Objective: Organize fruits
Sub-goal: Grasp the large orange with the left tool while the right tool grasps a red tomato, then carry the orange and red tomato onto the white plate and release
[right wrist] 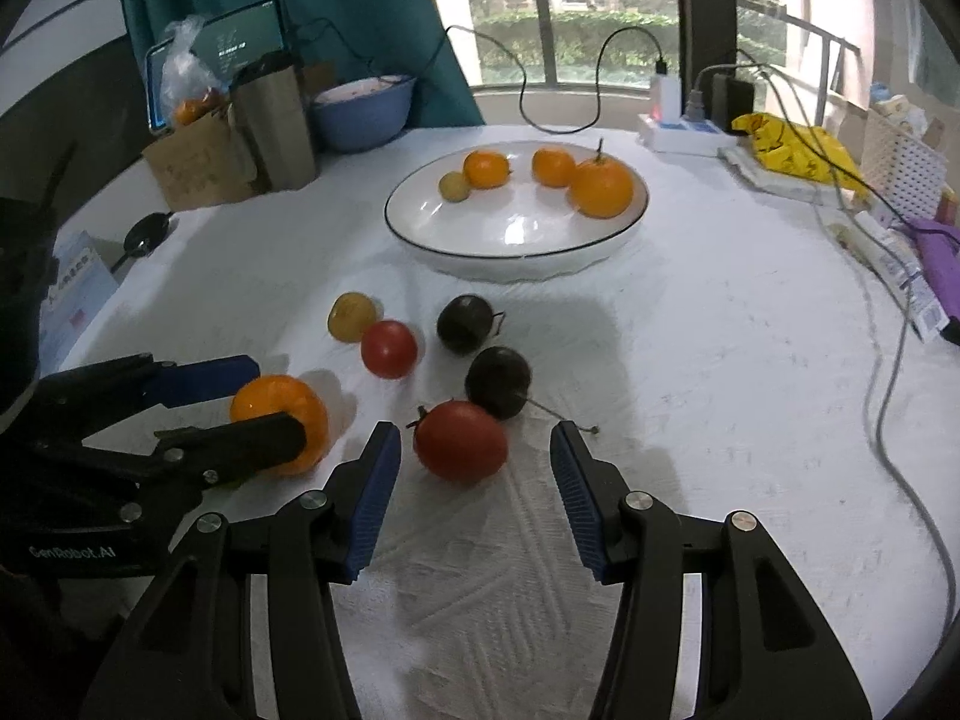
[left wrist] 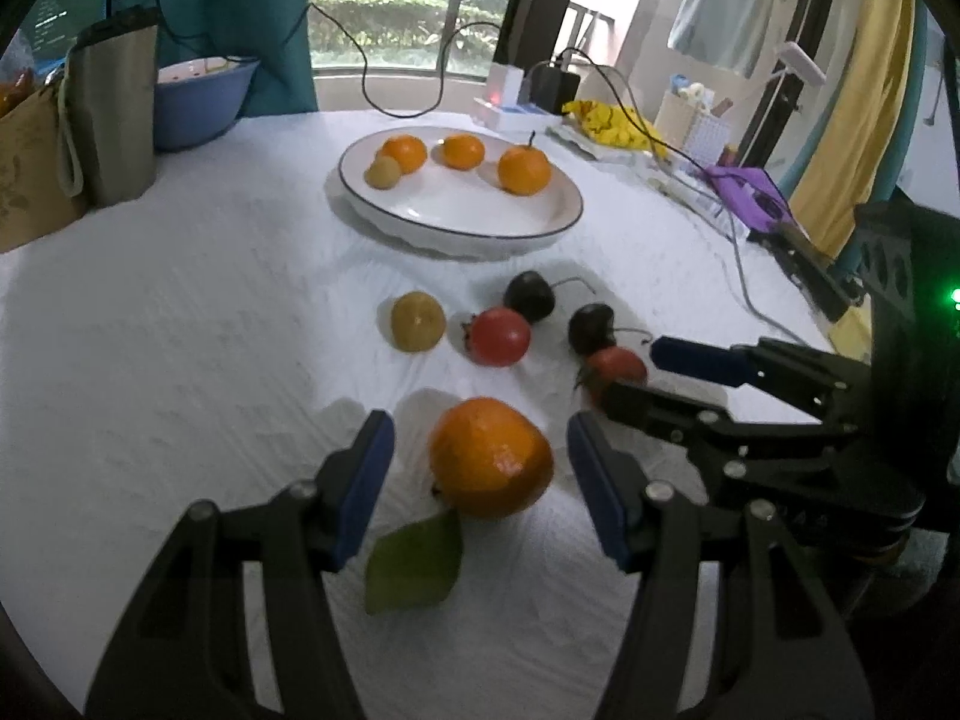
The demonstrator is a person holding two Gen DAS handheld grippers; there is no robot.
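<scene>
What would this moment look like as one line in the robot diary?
left gripper: open around orange | right gripper: open around red tomato | plate: four fruits

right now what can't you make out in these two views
- Left wrist view: small red tomato, partly hidden behind the right gripper.
- Right wrist view: large orange mandarin, lower part covered by the left gripper.
- Left wrist view: dark screen, text too small.
</scene>
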